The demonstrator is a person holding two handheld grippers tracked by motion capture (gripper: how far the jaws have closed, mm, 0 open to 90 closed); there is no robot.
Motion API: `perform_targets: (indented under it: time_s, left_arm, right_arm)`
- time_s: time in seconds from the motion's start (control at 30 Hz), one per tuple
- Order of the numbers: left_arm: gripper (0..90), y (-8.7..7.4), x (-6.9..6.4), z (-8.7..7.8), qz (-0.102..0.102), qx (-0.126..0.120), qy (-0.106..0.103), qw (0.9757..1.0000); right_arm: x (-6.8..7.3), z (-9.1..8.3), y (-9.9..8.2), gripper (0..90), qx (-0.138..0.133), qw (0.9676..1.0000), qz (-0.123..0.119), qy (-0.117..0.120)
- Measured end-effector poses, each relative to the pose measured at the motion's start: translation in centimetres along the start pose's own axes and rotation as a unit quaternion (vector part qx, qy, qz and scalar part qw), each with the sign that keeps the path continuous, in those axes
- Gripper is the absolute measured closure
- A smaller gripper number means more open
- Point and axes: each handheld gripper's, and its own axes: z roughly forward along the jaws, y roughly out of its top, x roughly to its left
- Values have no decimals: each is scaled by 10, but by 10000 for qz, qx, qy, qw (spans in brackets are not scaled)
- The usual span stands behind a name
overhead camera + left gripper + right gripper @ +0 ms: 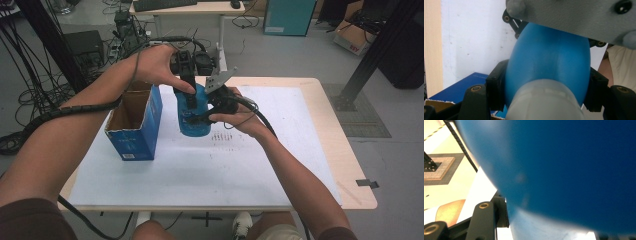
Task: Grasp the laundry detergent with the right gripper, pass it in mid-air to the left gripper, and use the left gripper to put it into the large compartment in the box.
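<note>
The bottle, a smooth rounded blue plastic body with a translucent grey cap, is held above the white sheet, just beside the open blue cardboard box. The left gripper pinches its sides from above. The right gripper clamps it from the side, jaws drawn in against the blue wall

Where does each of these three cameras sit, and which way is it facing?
High view: above the person's side, looking forward and down at the table, blue box and blue bottle; both forearms show.
Left gripper view: on the left gripper, looking along its jaws clamped on the bottle.
Right gripper view: on the right gripper, pressed against the bottle.
All share the bottle.
</note>
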Motion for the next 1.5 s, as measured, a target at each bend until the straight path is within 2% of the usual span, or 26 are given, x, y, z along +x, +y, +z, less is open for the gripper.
perform_targets:
  time_s: [0.13,0.17,0.23,0.27,0.3,0.57,0.87,0.97,1.5]
  left_arm:
    - [352,1,-1,-1,-24,14,-45,10000]
    - [352,1,-1,-1,-19,14,-45,10000]
    - [352,1,-1,0,14,-28,13,10000]
    - [352,1,-1,0,-21,-22,-19,10000]
    - [353,1,-1,0,-10,-6,-30,10000]
    - [355,1,-2,1,-23,17,-50,10000]
    - [356,0,-2,1,-27,36,-79,10000]
    - [356,0,-2,2,-30,27,-38,10000]
    - [357,1,-2,2,-34,47,-86,9999]
  right_arm:
    - [0,0,0,431,-12,10000,3,-5]
    - [-1,0,0,431,-51,9999,-112,-35]
    - [-1,0,0,431,-56,9999,-119,-29]
    - [1,-1,0,431,-4,10000,7,-20]
    - [1,-1,0,431,6,10000,14,-28]
    - [1,0,-1,429,12,10000,-39,-2]
    - [2,1,-1,427,-7,10000,33,26]
    - [1,2,-2,426,-20,10000,3,27]
    - [1,2,-3,425,-1,10000,-4,33]
